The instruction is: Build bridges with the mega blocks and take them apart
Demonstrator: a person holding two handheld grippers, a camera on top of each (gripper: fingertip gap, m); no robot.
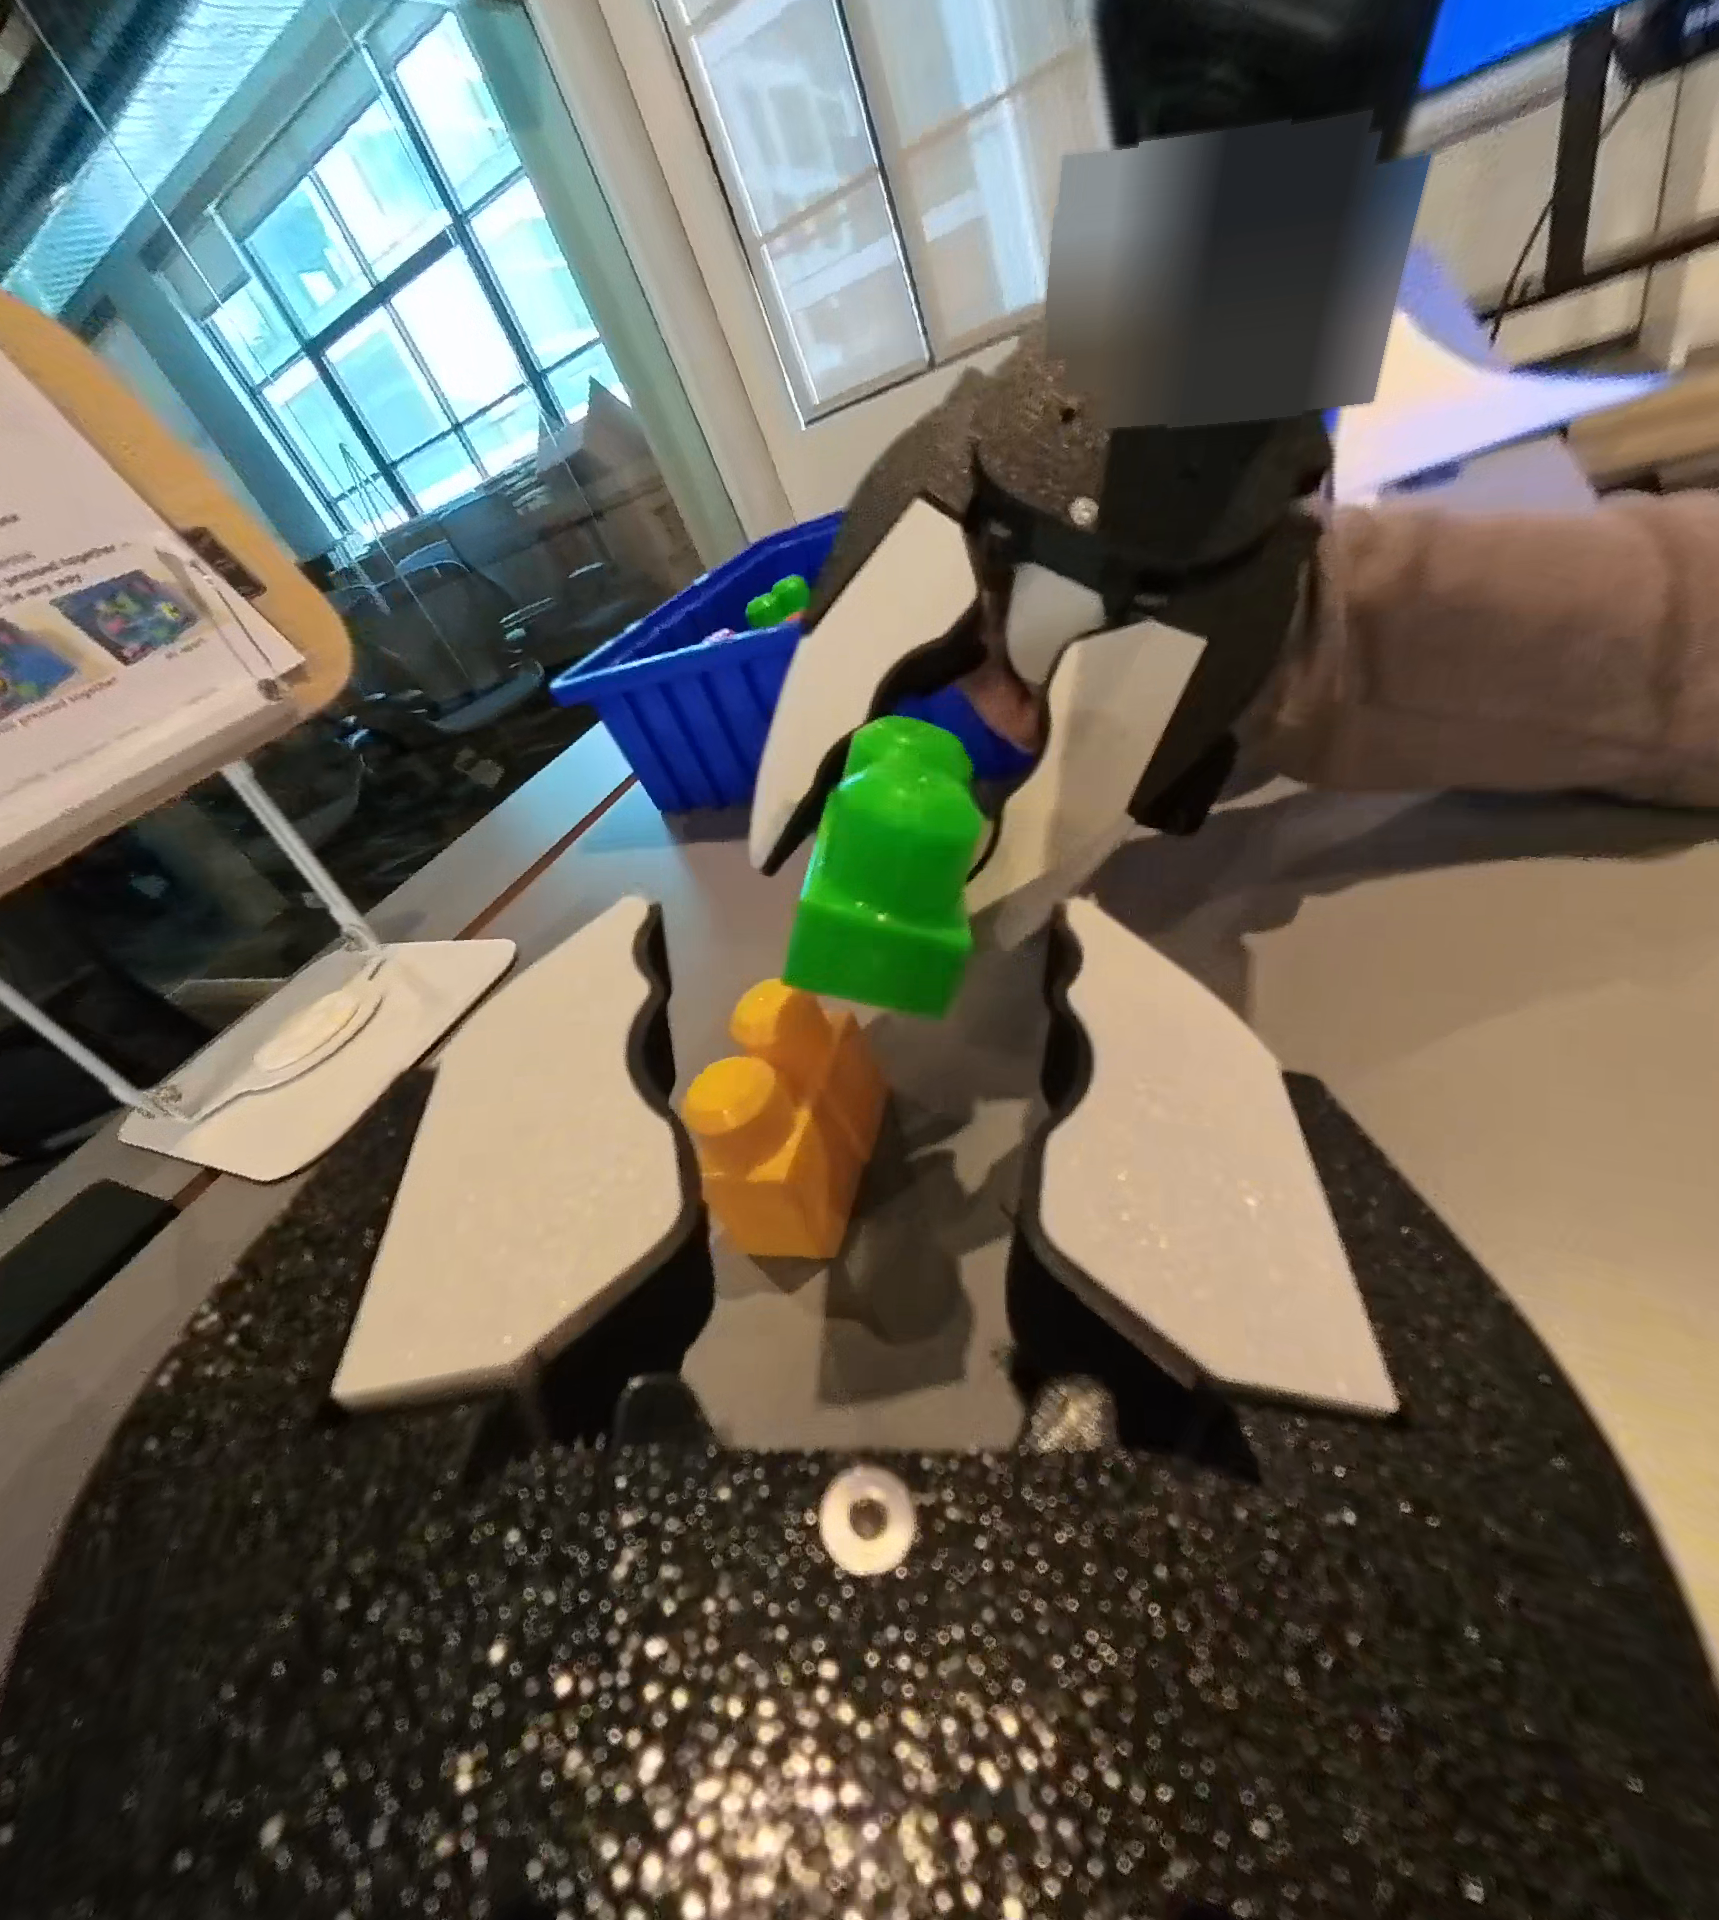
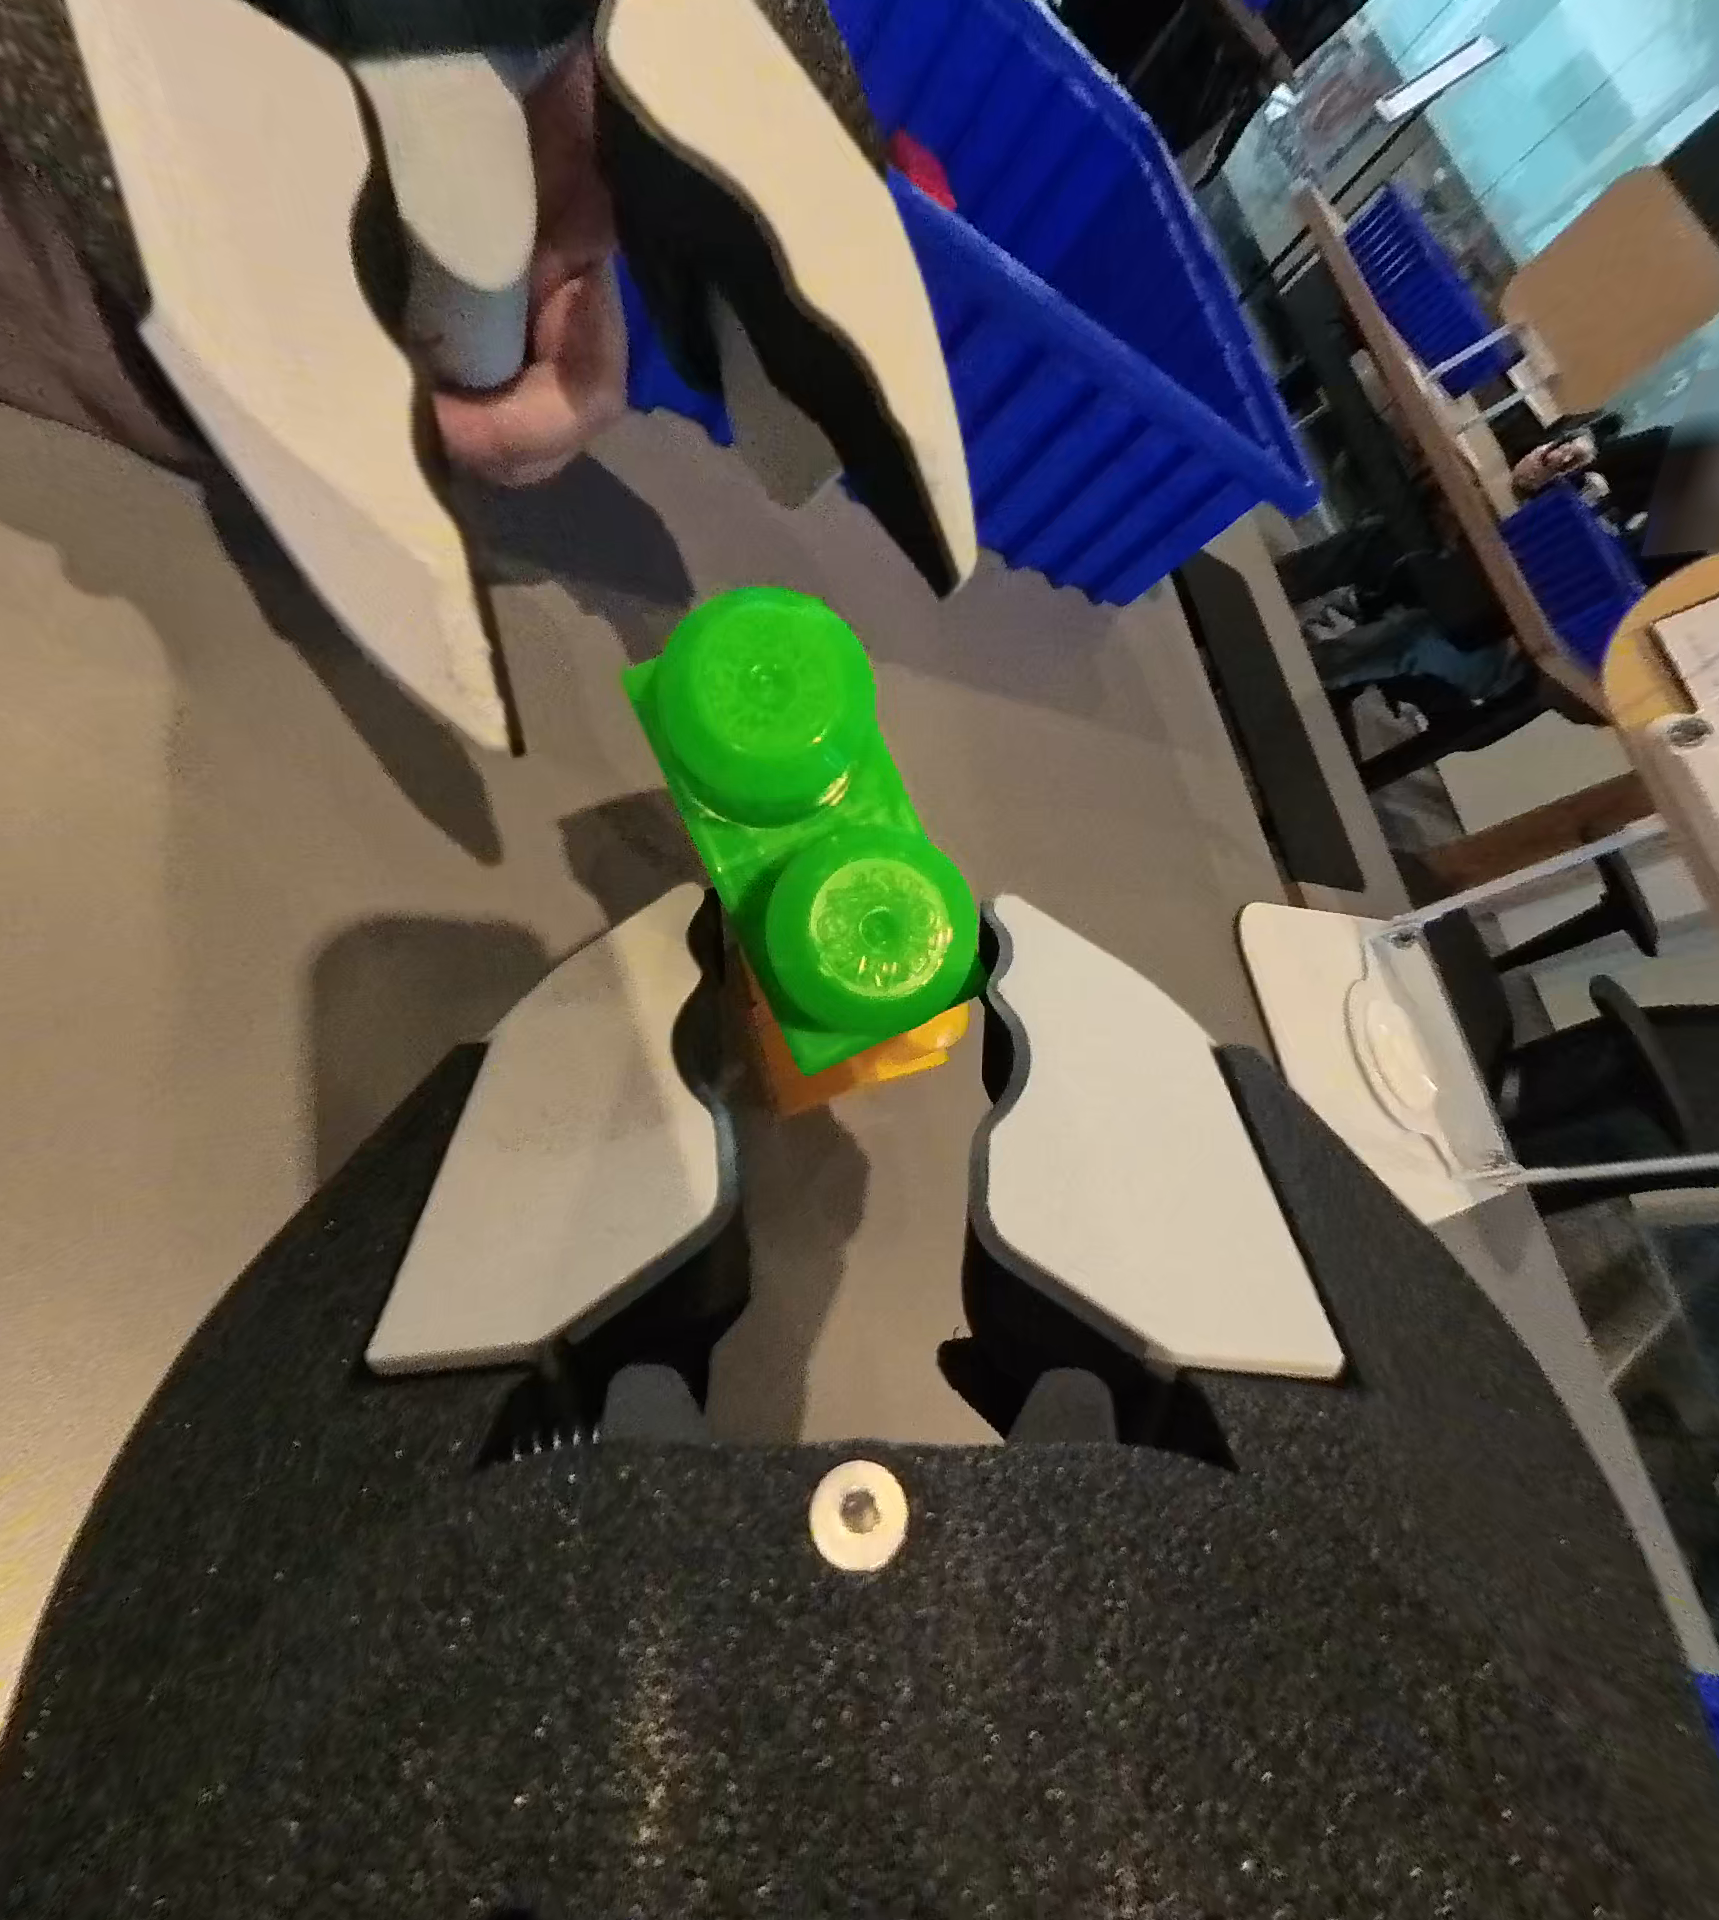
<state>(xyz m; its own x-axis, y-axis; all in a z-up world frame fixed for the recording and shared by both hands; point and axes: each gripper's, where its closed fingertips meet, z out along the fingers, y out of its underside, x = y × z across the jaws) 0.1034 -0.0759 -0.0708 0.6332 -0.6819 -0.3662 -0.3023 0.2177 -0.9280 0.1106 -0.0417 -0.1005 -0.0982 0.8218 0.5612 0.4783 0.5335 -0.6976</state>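
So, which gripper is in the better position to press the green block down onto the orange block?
Right. The right gripper already grips the green block, tilted just above the orange block on the table. The left gripper is open and holds nothing; its fingers only flank the orange block.

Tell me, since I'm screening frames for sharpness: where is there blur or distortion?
Left wrist view: green block and right gripper slightly motion-blurred, window frames bowed by the wide lens. Right wrist view: green block sharp, left gripper and background soft.
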